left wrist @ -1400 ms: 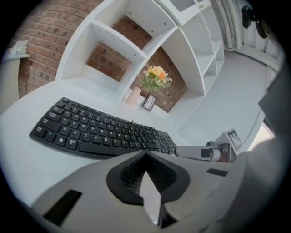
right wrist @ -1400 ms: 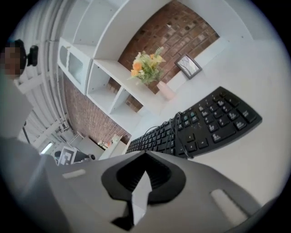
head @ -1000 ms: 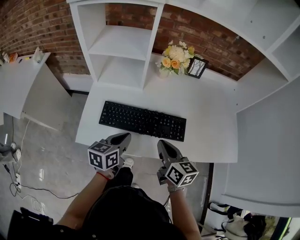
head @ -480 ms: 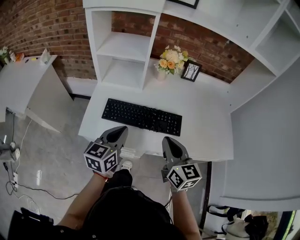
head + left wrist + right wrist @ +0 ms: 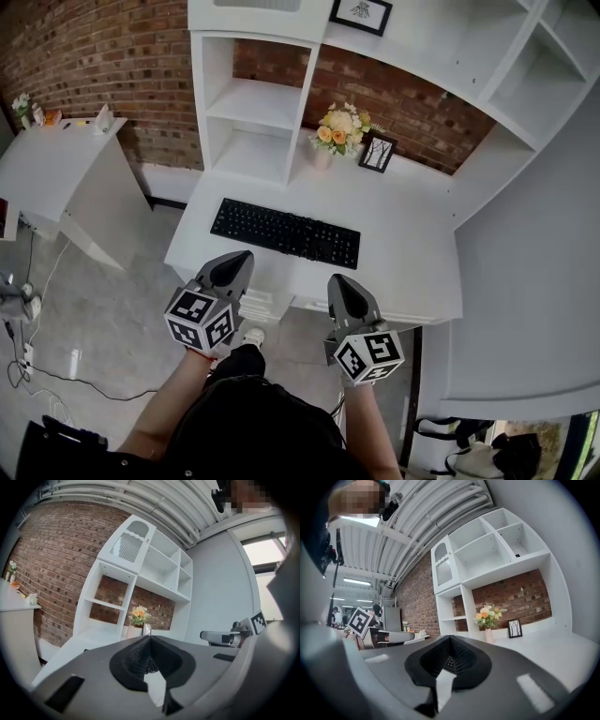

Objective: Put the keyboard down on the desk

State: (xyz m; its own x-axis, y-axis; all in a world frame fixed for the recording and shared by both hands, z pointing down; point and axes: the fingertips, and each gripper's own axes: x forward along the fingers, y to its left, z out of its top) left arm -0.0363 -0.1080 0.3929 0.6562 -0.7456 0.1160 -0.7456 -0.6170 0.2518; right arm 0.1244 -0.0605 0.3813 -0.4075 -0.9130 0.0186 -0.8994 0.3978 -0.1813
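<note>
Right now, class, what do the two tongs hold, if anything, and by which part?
Nothing. The left tongs and right tongs are shut and empty; the keyboard lies on the desk beyond them.

Bare desk (image 5: pixel 412 253) lies right of the keyboard (image 5: pixel 285 232); flowers (image 5: pixel 339 129) and frame (image 5: pixel 377 152) crowd the back.

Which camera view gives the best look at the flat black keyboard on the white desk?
The head view: the flat black keyboard lies whole and unobstructed on the white desk. The left gripper view and the right gripper view each show only a small patch of its keys through the notch between their closed jaws.
</note>
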